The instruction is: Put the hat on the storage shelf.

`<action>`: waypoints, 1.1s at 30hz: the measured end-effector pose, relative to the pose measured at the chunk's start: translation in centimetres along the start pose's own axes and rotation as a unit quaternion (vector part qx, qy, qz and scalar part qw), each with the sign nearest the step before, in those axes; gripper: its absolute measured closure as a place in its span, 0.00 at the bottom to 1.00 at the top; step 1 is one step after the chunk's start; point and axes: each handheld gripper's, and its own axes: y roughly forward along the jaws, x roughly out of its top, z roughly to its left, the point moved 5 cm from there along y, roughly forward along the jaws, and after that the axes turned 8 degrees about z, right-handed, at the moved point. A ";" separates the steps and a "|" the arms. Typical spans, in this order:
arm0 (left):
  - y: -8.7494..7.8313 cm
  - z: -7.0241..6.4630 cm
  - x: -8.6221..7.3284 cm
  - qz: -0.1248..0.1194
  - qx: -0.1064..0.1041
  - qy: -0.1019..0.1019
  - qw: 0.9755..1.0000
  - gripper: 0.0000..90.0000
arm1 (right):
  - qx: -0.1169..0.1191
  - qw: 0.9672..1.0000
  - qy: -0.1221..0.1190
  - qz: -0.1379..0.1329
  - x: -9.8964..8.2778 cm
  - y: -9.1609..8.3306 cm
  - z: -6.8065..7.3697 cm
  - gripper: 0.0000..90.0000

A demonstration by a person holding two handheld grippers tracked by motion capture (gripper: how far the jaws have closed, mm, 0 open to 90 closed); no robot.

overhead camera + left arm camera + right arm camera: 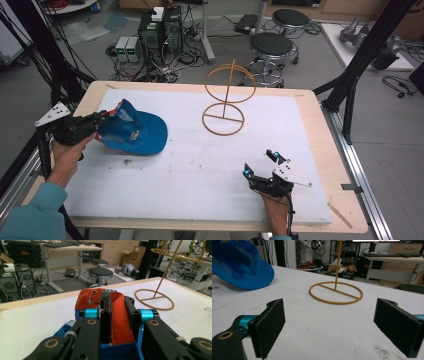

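Observation:
A blue cap [134,131] with an orange-red back strap lies tilted at the left of the white mat, its brim toward the middle. My left gripper [102,119] is shut on the cap's back edge; in the left gripper view the jaws pinch the orange strap [120,322] beside its metal buckle [93,296]. A yellow wire stand [224,99], a round base with a pole and an upper ring, is upright at the mat's far middle. My right gripper [260,162] hovers low over the near right of the mat, open and holding nothing, facing the stand's base [336,293] and the cap [240,265].
The white mat [200,165] covers a wooden table [325,165]. Black frame posts [357,65] rise at the right and left edges. Beyond the far edge are round stools [272,47], computer towers [160,30] and tangled cables on the floor.

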 end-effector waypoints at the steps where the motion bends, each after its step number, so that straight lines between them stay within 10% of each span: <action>1: 0.0 0.0 0.0 0.000 0.000 0.000 1.000 0.87 | 0.000 1.000 0.000 0.000 0.0 0.0 0.0 0.10; 33: -1.5 -5.6 9.4 -0.036 -0.021 0.074 0.996 0.87 | 0.000 1.000 -0.001 0.001 0.0 0.0 0.0 0.10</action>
